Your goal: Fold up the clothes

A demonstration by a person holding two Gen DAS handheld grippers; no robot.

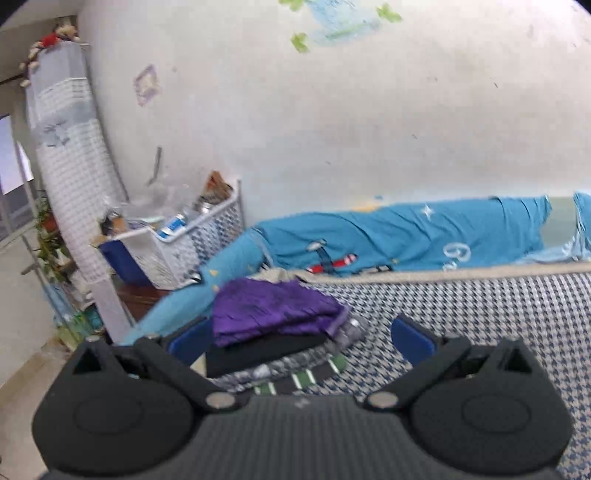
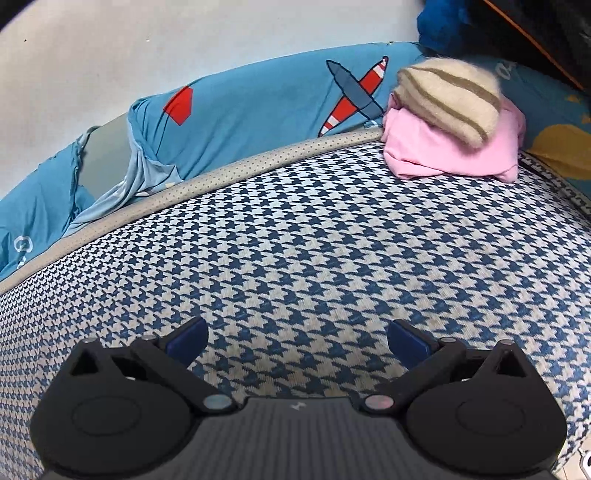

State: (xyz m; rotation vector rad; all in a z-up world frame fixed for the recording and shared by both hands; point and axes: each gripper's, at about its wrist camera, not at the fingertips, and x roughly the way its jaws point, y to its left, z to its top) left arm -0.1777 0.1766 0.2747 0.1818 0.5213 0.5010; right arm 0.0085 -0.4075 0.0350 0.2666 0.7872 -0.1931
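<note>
A blue-and-white houndstooth mattress (image 2: 314, 229) fills the foreground, edged along its far side by a grey piped border (image 2: 221, 173). Behind it, against the white wall (image 1: 332, 129), lies a bright blue quilt (image 1: 388, 236) printed with red-and-white aeroplanes. Off to the left stands a white laundry basket (image 1: 177, 251) crammed with odds and ends, just beside a tall unit under a checked cover (image 1: 70, 155) with a stuffed toy (image 1: 51, 38) on top. Paper drawings (image 1: 340, 18) are taped high on the wall.

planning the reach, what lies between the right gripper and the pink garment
Only bare houndstooth cover lies between the right gripper and the pink garment, in the right wrist view.
</note>
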